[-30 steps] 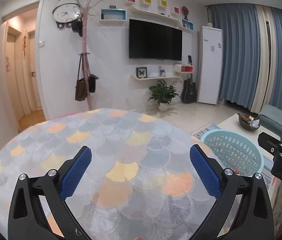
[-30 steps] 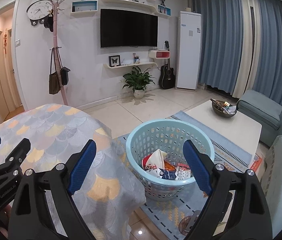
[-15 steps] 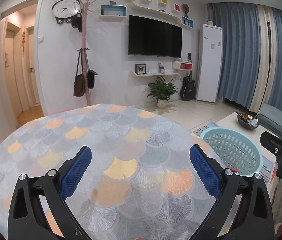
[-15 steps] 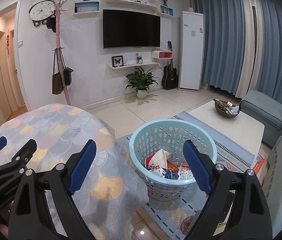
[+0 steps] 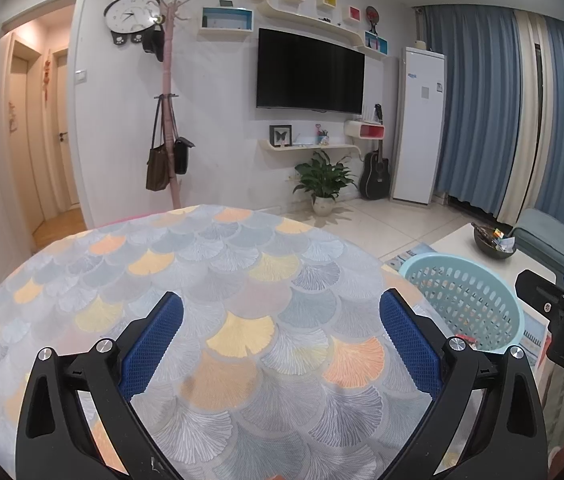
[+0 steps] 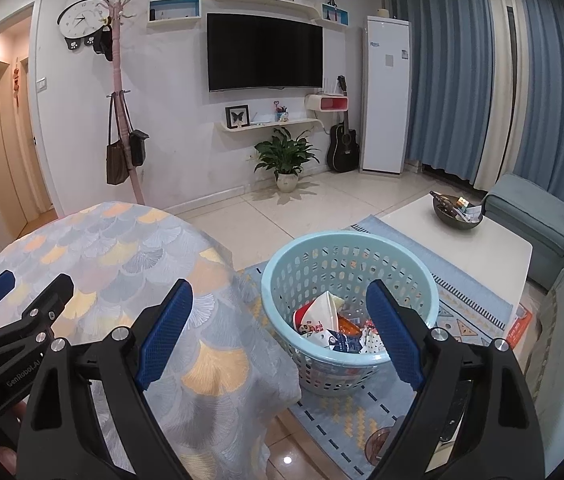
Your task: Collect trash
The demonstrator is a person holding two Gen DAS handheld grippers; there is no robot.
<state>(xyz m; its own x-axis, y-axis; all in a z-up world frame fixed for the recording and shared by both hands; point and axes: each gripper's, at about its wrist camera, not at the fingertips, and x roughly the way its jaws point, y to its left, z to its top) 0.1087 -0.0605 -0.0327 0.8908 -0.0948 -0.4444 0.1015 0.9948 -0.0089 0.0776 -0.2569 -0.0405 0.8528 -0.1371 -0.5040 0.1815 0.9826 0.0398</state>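
Note:
A light blue plastic basket stands on the rug beside the round table; it holds several wrappers and packets of trash. Its rim also shows in the left wrist view. My right gripper is open and empty, raised between the table edge and the basket. My left gripper is open and empty above the round table, whose fan-patterned cloth shows no trash. The left gripper shows at the left edge of the right wrist view.
A white coffee table with a dark bowl stands right of the basket. A blue sofa is at far right. A coat rack, potted plant and guitar stand along the far wall.
Both grippers have risen and tilted up a little, so the table and basket sit lower in both views. Both stay open and empty.

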